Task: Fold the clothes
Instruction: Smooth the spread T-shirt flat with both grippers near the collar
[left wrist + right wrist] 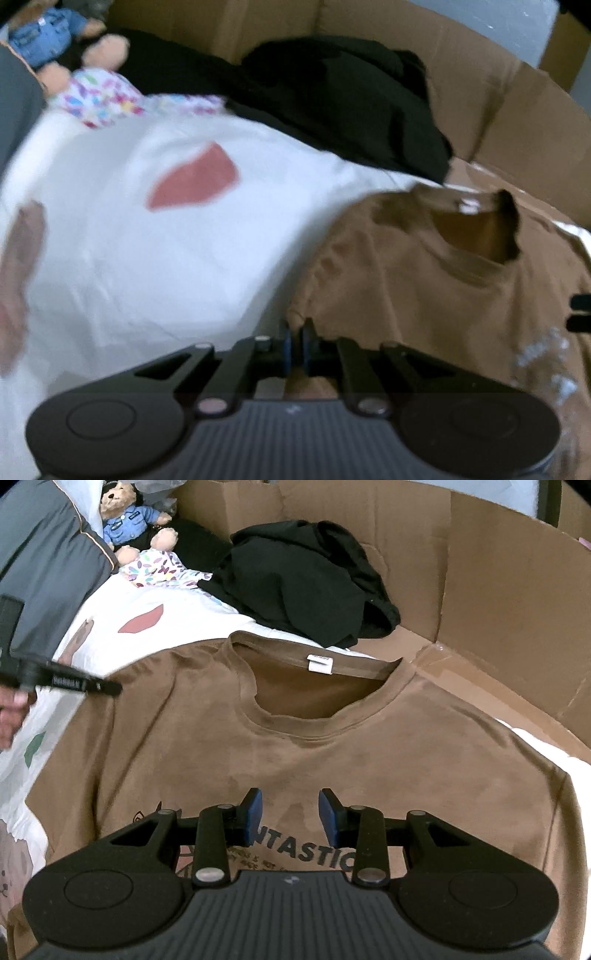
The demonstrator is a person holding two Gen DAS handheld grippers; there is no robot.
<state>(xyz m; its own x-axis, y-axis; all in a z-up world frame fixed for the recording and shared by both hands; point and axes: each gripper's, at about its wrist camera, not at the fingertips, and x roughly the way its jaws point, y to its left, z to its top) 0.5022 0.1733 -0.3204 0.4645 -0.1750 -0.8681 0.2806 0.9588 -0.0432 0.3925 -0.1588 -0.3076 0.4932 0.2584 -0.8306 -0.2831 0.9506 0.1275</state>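
Brown T-shirt (295, 746): spread flat, print up, ready for folding. Left gripper (295, 345): jaws closed at its shoulder edge, pinch unclear. Right gripper (290, 814): parted, empty, above chest.

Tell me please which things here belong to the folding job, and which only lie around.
Belong to the job:
brown T-shirt
left gripper
right gripper

Only lying around:
black clothes pile
teddy bear
patterned cloth
cardboard wall
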